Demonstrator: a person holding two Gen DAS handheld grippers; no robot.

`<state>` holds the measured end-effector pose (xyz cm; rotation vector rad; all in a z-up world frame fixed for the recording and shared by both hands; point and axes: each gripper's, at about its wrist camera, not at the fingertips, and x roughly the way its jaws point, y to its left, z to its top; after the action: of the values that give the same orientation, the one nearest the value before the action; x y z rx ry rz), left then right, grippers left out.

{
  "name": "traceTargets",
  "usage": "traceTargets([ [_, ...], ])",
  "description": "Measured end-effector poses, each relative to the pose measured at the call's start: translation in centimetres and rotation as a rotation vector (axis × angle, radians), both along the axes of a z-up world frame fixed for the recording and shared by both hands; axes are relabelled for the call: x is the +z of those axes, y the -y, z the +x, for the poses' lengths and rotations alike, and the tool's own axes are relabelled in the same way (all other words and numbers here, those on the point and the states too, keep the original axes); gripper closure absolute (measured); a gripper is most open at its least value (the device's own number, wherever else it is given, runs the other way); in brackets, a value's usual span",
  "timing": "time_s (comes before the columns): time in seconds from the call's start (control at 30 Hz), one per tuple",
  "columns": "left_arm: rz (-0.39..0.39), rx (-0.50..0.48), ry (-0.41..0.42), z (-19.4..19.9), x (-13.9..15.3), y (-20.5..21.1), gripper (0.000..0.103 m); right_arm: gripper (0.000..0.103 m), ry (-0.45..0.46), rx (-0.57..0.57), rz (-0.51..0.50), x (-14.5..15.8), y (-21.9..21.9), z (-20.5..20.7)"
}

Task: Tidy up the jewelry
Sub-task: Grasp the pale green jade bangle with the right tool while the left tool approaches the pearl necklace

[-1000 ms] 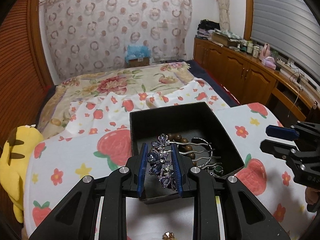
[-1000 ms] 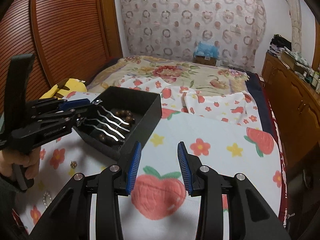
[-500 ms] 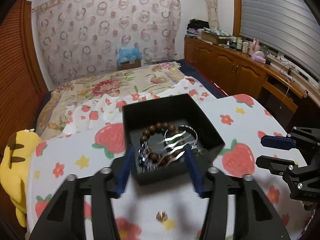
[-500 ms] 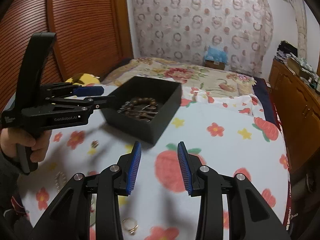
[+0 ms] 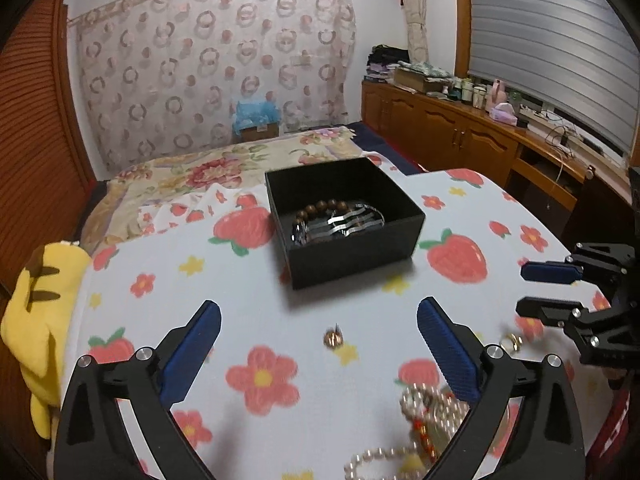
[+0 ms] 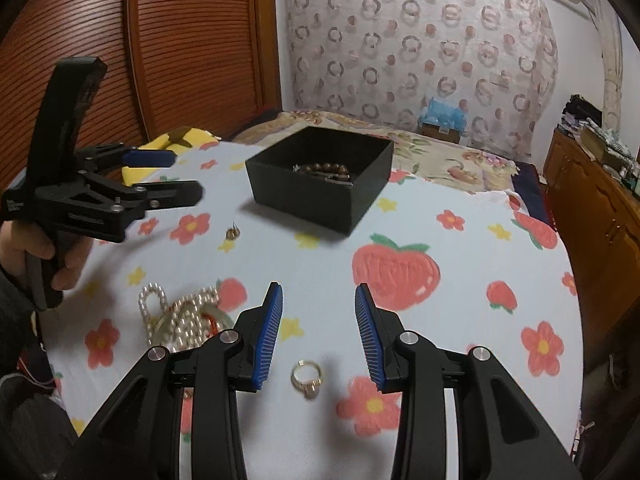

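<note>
A black open box point(image 5: 352, 246) point(image 6: 320, 200) stands on the strawberry-print cloth and holds a brown bead bracelet point(image 5: 316, 208), a silver wavy hair comb point(image 5: 346, 224) and a jewelled piece at its left. My left gripper point(image 5: 318, 348) is open and empty, back from the box. A small gold earring point(image 5: 333, 338) point(image 6: 231, 233) lies between its fingers. My right gripper point(image 6: 319, 334) is open and empty above a gold ring point(image 6: 307, 378) point(image 5: 511, 343). A pearl necklace pile point(image 6: 180, 316) point(image 5: 424, 420) lies near the front.
A yellow plush toy point(image 5: 36, 320) sits at the cloth's left edge. A floral bed point(image 5: 208, 168) lies behind the box. Wooden cabinets point(image 5: 460, 136) with clutter run along the right. A slatted wooden door point(image 6: 192, 48) is at the left.
My left gripper let go of the purple jewelled piece into the box, opened wide and pulled back. My right gripper also drew back toward the ring.
</note>
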<state>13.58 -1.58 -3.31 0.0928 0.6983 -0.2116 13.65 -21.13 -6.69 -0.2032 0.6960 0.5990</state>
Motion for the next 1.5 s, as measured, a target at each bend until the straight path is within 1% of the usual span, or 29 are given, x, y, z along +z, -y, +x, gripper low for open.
traceTargets([
  [0.07, -0.018, -0.013, -0.008, -0.9, -0.4, -0.2, 0.008, 0.063, -0.017, 0.001, -0.002, -0.5, 0.4, -0.4],
  [0.17, -0.011, -0.018, -0.022, -2.0, -1.3, 0.0, 0.008, 0.063, -0.033, -0.013, -0.011, -1.2, 1.0, -0.8],
  [0.23, -0.020, -0.027, -0.046, -2.9, -2.0, 0.3, 0.008, 0.063, -0.035, -0.027, -0.013, -1.5, 1.5, -1.6],
  [0.4, -0.039, -0.049, -0.089, -5.0, -3.4, 1.2, 0.008, 0.063, -0.052, -0.041, 0.024, -2.1, 2.5, -3.6],
  [0.5, -0.040, -0.051, -0.097, -6.1, -3.8, 1.4, 0.008, 0.063, -0.067, -0.011, 0.028, -2.3, 1.6, -4.1],
  [0.67, -0.051, -0.025, -0.107, -7.0, -4.3, 0.7, 0.008, 0.063, -0.072, 0.050, 0.028, -2.4, -0.9, -4.5],
  [0.7, -0.052, -0.020, -0.109, -7.0, -4.3, 0.5, 0.008, 0.060, -0.073, 0.061, 0.025, -2.5, -1.4, -4.6],
  [0.73, -0.054, -0.014, -0.111, -7.1, -4.3, 0.2, 0.008, 0.050, -0.072, 0.070, 0.020, -2.6, -2.0, -4.7],
  [0.8, -0.059, -0.003, -0.115, -7.3, -4.4, -0.4, 0.008, 0.041, -0.075, 0.087, 0.024, -2.6, -2.6, -4.9],
  [0.87, -0.059, 0.010, -0.117, -7.4, -4.6, -1.1, 0.008, 0.036, -0.083, 0.101, 0.026, -2.5, -3.3, -4.9],
  [0.93, -0.058, 0.024, -0.120, -7.5, -4.7, -1.6, 0.008, 0.022, -0.094, 0.127, 0.023, -2.6, -4.2, -4.7],
  [1.0, -0.063, 0.033, -0.123, -7.5, -4.8, -2.1, 0.008, 0.017, -0.094, 0.147, 0.012, -2.7, -5.0, -4.7],
  [1.07, -0.066, 0.040, -0.126, -7.6, -4.9, -2.5, 0.008, 0.017, -0.106, 0.159, 0.005, -2.9, -5.7, -4.3],
  [1.2, -0.074, 0.054, -0.125, -7.8, -4.9, -3.3, 0.008, 0.017, -0.162, 0.170, -0.004, -3.6, -6.6, -3.3],
  [1.3, -0.078, 0.059, -0.123, -7.8, -4.9, -3.6, 0.008, 0.017, -0.176, 0.175, -0.022, -3.9, -7.1, -3.0],
  [1.37, -0.080, 0.060, -0.122, -7.9, -4.9, -3.6, 0.008, 0.026, -0.171, 0.174, -0.040, -4.1, -7.4, -3.1],
  [1.4, -0.081, 0.060, -0.122, -7.9, -4.9, -3.7, 0.008, 0.028, -0.163, 0.174, -0.051, -4.0, -7.5, -3.2],
  [1.5, -0.080, 0.060, -0.123, -7.9, -5.0, -3.7, 0.008, 0.029, -0.156, 0.180, -0.054, -4.0, -7.4, -3.3],
])
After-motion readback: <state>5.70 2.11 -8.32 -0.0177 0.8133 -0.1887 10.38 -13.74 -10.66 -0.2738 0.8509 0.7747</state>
